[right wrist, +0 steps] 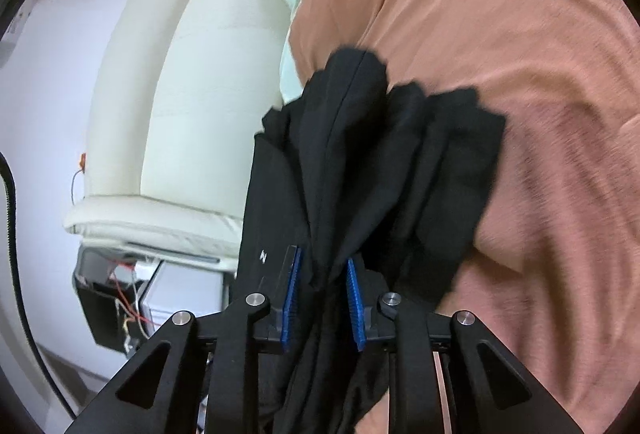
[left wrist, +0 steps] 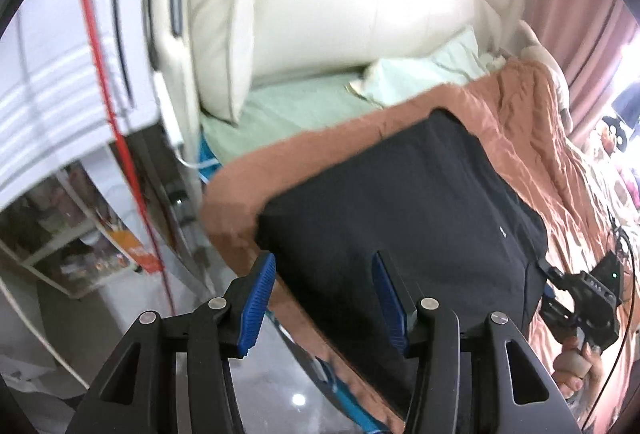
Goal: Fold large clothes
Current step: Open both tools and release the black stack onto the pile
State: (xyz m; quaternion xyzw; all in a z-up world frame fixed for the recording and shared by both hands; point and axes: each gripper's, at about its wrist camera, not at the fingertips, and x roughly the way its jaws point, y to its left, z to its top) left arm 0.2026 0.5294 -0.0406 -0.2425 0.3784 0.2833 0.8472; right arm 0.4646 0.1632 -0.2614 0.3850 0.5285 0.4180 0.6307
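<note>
Black garment [left wrist: 400, 194] lies spread on the rust-orange blanket [left wrist: 532, 138]; our right gripper [right wrist: 322, 298] is clamped on a bunched edge, left gripper [left wrist: 324, 298] hangs apart, empty. Looks soft, floppy, light, so we'd grab hems or corners

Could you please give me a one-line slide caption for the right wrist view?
Right gripper clamps a bunched black garment above a rust-coloured blanket, cream headboard behind.

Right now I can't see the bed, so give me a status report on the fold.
Left hand-held gripper open, empty. Right hand-held gripper shut on bunched black garment. Garment partly flat on rust blanket. Nothing in the way.
</note>
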